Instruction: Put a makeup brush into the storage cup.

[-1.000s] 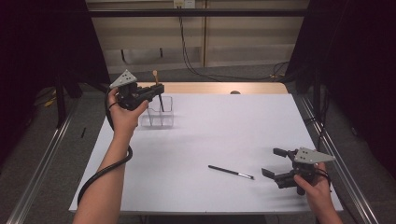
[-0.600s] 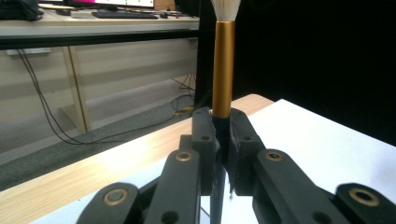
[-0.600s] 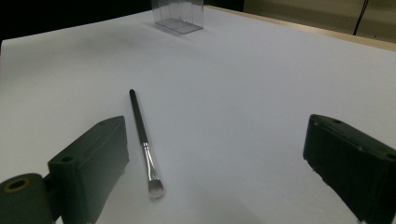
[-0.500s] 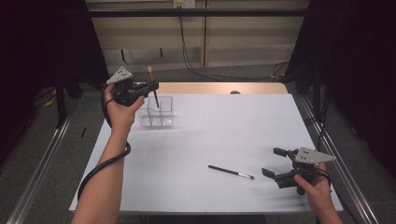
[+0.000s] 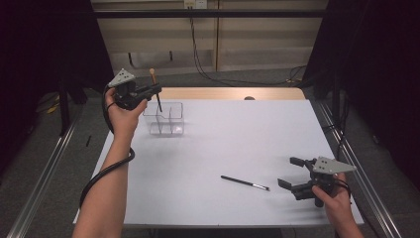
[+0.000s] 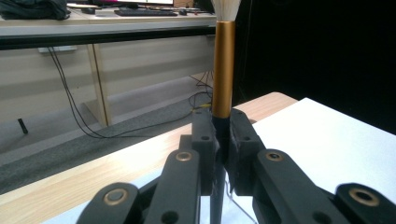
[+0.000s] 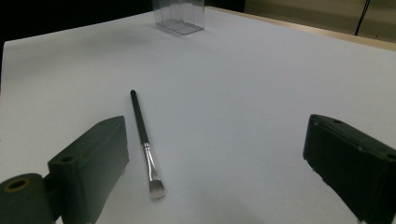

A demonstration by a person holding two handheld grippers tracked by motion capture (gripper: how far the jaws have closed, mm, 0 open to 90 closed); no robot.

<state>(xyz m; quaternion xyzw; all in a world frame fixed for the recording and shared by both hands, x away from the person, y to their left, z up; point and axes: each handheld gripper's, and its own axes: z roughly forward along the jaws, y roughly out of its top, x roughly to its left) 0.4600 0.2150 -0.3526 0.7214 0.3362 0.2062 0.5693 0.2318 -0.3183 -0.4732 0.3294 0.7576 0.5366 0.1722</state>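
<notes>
My left gripper (image 5: pixel 156 89) is shut on a makeup brush (image 5: pixel 153 75) with a gold ferrule (image 6: pixel 223 70) and pale bristles. It holds the brush upright, bristles up, at the back left of the white table (image 5: pixel 223 134). The brush's black handle points down at the left part of a clear divided organizer (image 5: pixel 166 121); whether its tip is inside I cannot tell. My right gripper (image 5: pixel 287 171) rests open at the front right. A thin black brush (image 5: pixel 245 182) with a silver ferrule lies flat just left of it, close to the left jaw (image 7: pixel 142 135).
The clear organizer (image 7: pixel 180 16) stands far across the table from the right gripper. A wooden strip (image 5: pixel 223 93) runs along the table's far edge. Metal rails (image 5: pixel 44 173) flank both sides, and cables hang behind.
My left hand has carried the gold-ferruled brush a little to the left, toward the organizer's left end. The right gripper and the thin brush have stayed put.
</notes>
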